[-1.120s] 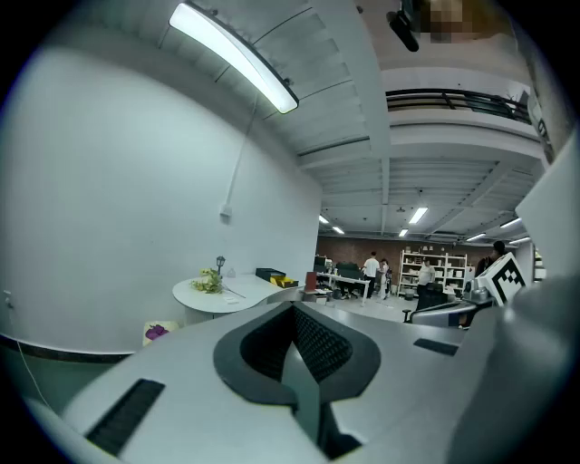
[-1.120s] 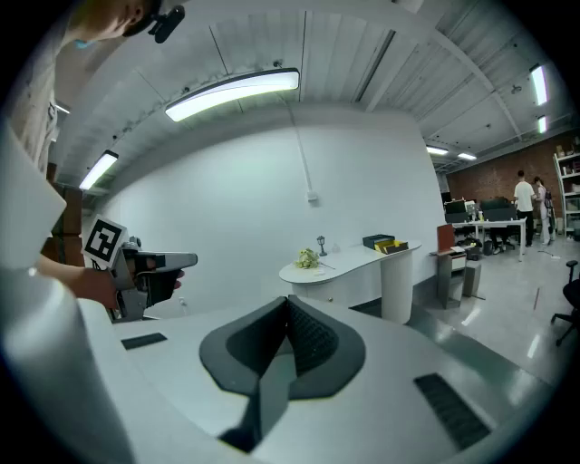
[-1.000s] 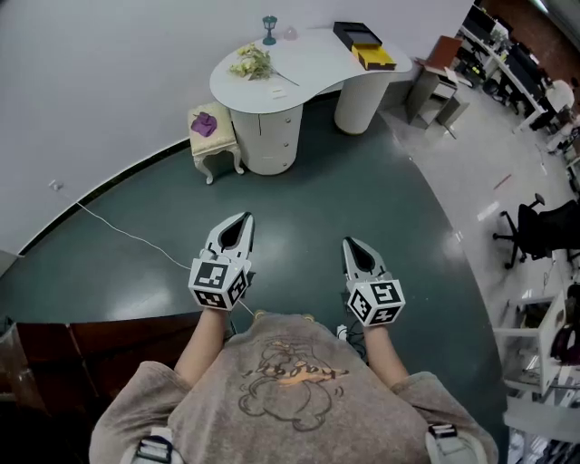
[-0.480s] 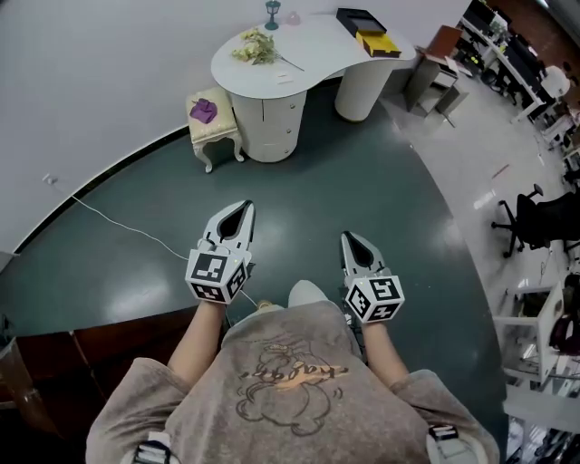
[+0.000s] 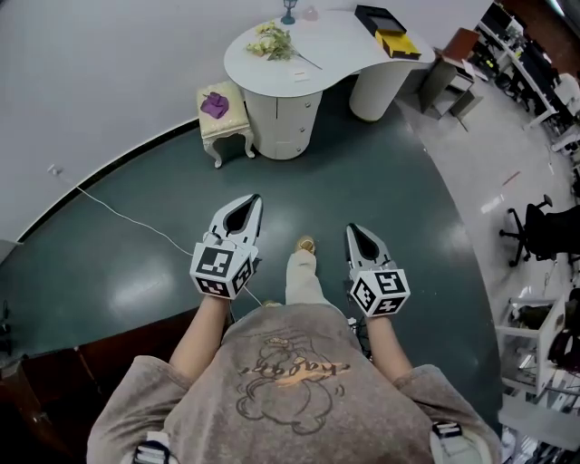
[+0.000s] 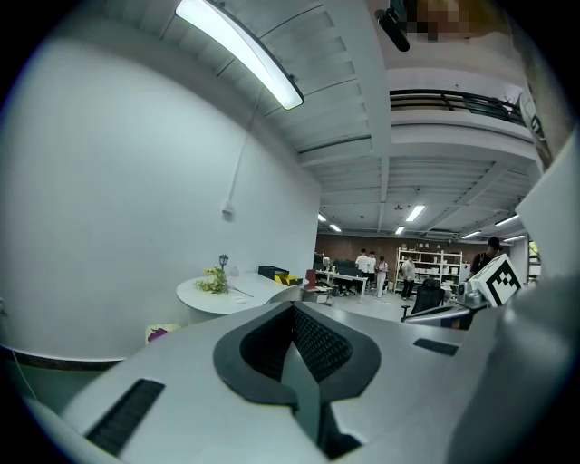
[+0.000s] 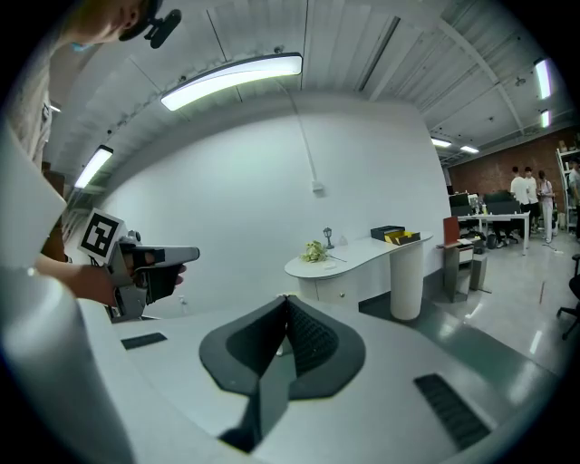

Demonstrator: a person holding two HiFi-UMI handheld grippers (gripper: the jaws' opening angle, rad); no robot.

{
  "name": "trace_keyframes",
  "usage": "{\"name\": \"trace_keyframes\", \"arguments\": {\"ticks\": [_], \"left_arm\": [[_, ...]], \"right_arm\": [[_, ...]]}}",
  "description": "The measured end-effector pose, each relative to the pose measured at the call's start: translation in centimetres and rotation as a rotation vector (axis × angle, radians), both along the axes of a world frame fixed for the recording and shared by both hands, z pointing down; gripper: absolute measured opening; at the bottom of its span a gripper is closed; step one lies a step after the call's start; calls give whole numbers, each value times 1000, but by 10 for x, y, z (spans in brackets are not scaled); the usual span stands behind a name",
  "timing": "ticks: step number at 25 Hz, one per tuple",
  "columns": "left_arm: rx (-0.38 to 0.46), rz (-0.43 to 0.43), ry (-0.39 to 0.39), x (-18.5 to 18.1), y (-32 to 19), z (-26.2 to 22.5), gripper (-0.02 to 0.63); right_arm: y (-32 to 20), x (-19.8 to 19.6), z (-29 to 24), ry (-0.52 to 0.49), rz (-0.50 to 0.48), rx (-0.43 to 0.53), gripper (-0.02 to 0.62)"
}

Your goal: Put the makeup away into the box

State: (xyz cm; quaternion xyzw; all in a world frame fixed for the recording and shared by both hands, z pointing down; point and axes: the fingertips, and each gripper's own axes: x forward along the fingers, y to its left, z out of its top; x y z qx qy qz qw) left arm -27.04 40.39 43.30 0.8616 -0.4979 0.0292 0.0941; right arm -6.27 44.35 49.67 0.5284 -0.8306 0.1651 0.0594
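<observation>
My left gripper and right gripper are held side by side over the dark green floor, both pointing toward a white curved table ahead. Both are shut with nothing between the jaws, as the left gripper view and the right gripper view show. On the table's far right end lies a black box with a yellow box beside it; the pair also shows small in the right gripper view. I cannot make out any makeup items from here.
A bunch of flowers and a small goblet stand on the table. A cream stool with something purple on it stands left of the table. A white cable crosses the floor. Office chairs and desks lie to the right.
The person has stepped forward toward the table, and a leg and shoe now show between the grippers. Both grippers moved ahead with the body and stayed shut.
</observation>
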Motion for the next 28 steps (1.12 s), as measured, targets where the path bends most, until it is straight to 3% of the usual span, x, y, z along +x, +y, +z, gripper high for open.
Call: {"name": "trace_keyframes", "arguments": {"ticks": [13, 28], "left_arm": [[-7, -3, 24, 18, -129, -3, 20], [-9, -73, 35, 51, -294, -11, 20]], "right_arm": [[-138, 6, -6, -29, -1, 22, 3], [-300, 47, -14, -26, -61, 9, 3]]}}
